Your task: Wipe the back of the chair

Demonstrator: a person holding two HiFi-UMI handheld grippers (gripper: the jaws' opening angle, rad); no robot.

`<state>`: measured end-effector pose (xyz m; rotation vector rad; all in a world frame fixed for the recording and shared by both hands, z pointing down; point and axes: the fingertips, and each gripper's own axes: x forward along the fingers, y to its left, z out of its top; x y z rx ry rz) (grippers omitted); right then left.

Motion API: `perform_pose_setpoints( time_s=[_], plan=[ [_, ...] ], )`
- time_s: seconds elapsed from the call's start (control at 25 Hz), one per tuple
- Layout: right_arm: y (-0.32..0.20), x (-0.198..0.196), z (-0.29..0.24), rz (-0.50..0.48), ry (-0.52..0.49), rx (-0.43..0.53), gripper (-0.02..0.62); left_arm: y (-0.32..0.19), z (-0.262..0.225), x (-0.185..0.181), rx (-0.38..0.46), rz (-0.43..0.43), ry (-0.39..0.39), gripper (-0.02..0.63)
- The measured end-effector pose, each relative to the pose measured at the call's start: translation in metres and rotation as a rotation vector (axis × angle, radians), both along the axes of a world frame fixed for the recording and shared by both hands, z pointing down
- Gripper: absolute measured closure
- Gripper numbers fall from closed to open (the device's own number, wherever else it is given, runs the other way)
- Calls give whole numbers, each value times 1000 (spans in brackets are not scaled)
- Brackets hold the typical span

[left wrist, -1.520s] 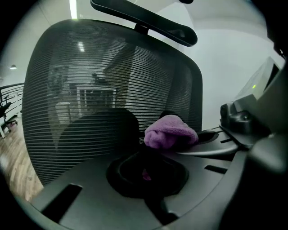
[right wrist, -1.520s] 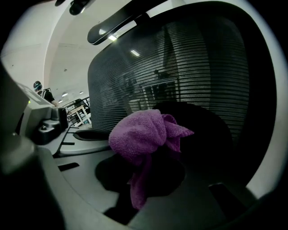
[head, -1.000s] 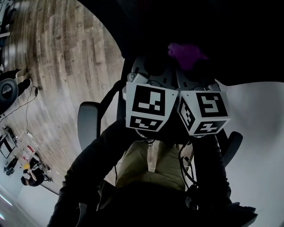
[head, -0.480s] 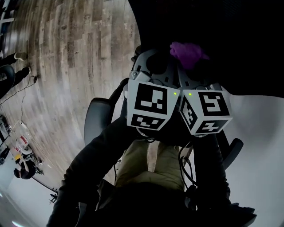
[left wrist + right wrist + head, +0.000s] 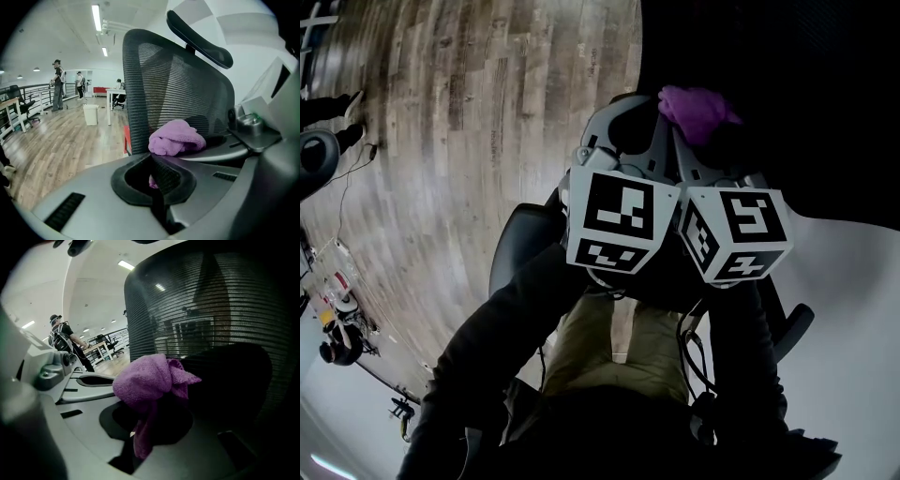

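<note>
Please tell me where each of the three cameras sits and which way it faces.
Head view: on the head, facing steeply down at the left gripper, right gripper, dark sleeves and wooden floor.
Left gripper view: rides the left gripper, facing the chair back across its shut jaws; the right gripper shows at right.
Right gripper view: rides the right gripper, close to the chair back; the left gripper shows at left.
Shared: all three show the purple cloth.
</note>
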<state>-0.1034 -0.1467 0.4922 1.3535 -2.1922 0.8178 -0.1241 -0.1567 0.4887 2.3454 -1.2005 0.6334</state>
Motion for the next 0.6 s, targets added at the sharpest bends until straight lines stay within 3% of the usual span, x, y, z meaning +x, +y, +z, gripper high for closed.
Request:
perform_pose_setpoints(
  time_s=[0.24, 0.6],
  plan=[
    [-7, -15, 1, -8, -5, -5, 540, -8, 1, -16, -16, -37, 22, 600],
    [-9, -19, 3, 13, -31, -25, 540, -12, -1, -18, -13, -16, 6, 601]
  ],
)
